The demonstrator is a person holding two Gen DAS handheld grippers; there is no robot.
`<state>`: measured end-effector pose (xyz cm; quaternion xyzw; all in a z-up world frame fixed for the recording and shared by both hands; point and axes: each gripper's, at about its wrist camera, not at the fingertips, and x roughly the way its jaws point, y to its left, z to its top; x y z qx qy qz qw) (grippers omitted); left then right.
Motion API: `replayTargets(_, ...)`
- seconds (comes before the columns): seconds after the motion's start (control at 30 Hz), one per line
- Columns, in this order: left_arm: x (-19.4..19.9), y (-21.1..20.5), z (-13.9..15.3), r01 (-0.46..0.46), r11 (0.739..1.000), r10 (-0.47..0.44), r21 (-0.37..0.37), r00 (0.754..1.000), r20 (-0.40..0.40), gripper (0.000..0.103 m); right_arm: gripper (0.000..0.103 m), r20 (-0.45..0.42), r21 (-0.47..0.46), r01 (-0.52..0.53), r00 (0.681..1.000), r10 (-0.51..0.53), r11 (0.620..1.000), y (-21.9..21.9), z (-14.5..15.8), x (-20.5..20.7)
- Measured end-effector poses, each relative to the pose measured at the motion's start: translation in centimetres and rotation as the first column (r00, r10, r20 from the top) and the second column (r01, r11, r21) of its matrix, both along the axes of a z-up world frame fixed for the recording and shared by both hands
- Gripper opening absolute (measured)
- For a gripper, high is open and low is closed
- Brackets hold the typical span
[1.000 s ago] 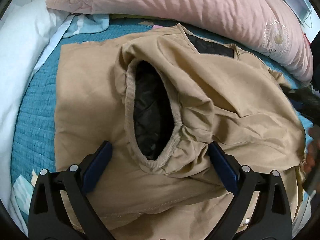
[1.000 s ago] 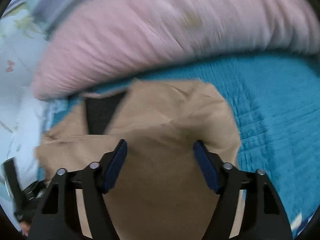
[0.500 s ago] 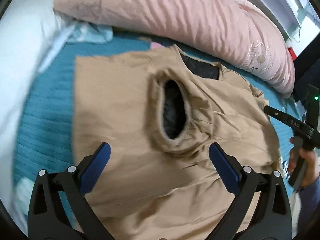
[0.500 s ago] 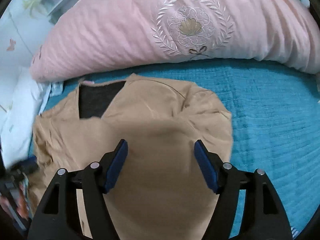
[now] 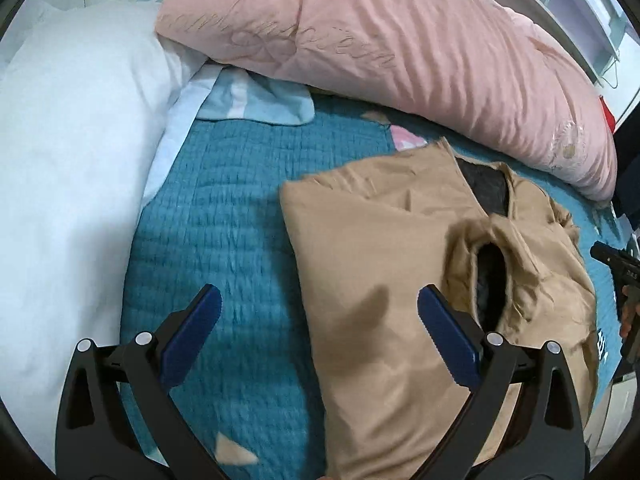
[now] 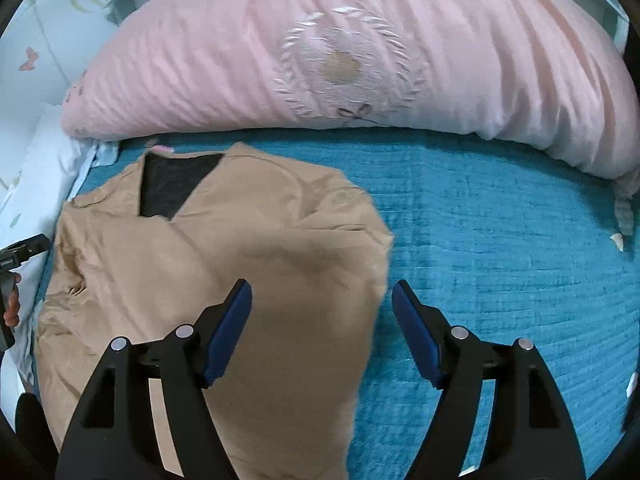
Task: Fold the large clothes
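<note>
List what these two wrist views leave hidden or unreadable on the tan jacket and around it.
- Tan jacket: the hem runs off the bottom edge in both views, behind the gripper frames.
- Second sleeve: folded out of sight in both views.
- Pink quilt embroidery: blurred in the right wrist view.
- Right gripper: clipped by the left wrist view's edge.

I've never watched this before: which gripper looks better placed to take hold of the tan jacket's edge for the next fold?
Probably the right gripper: its opening jaws straddle the tan jacket's near edge. The left gripper mostly overlooks the teal bedspread.
</note>
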<state>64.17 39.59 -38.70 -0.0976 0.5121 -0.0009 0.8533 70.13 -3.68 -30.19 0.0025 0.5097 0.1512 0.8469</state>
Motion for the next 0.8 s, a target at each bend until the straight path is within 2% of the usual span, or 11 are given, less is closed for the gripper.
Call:
replayTargets(0.1, 1.0, 0.4, -0.8, -0.005, 0.999, 0.004, -0.045, 1.0, -0.031, 0.098, 0.07, -0.016, 0.007, 0.017, 1.0, -0.016, 1.0, -0.3, -0.8, 0.9)
replayTargets(0.27, 2.7, 0.5, -2.7, -0.016, 0.997, 0.009, -0.07, 0.996, -0.093, 0.098, 0.07, -0.079, 0.038, 0.048, 0.996, -0.045, 0.998, -0.9, -2.8, 2.5)
replayTargets(0.33, 3.2, 0.8, -3.4, -0.025, 0.994, 0.014, -0.103, 0.994, -0.104, 0.098, 0.07, -0.113, 0.093, 0.07, 0.992, -0.059, 0.993, -1.6, -3.7, 3.2)
replayTargets(0.4, 3.7, 1.5, -4.3, -0.05, 0.985, 0.028, -0.167, 0.991, -0.13, 0.098, 0.07, -0.141, 0.145, 0.076, 0.988, -0.055, 0.987, -2.0, -4.4, 3.8)
replayTargets(0.47, 4.2, 1.8, -4.8, -0.058, 0.98, 0.032, -0.191, 0.99, -0.139, 0.098, 0.07, -0.16, 0.186, 0.078, 0.986, -0.048, 0.979, -2.2, -5.3, 4.3)
replayTargets(0.57, 4.9, 1.7, -4.9, -0.018, 0.985, -0.007, -0.173, 0.99, -0.143, 0.098, 0.07, -0.185, 0.272, 0.073, 0.983, -0.022, 0.96, -2.2, -6.5, 4.9)
replayTargets(0.7, 5.7, 1.5, -4.8, 0.004, 0.987, -0.028, -0.162, 0.989, -0.146, 0.098, 0.072, -0.158, 0.32, 0.038, 0.987, 0.014, 0.947, -1.7, -7.0, 5.6)
replayTargets(0.77, 5.9, 0.8, -4.2, 0.025, 0.993, -0.04, -0.117, 0.992, -0.122, 0.098, 0.063, -0.133, 0.306, 0.008, 0.991, 0.034, 0.952, -0.9, -6.6, 5.9)
replayTargets(0.8, 6.0, 0.5, -4.1, 0.034, 0.995, -0.045, -0.096, 0.993, -0.111, 0.098, 0.055, -0.121, 0.285, -0.008, 0.992, 0.044, 0.958, -0.5, -6.4, 6.0)
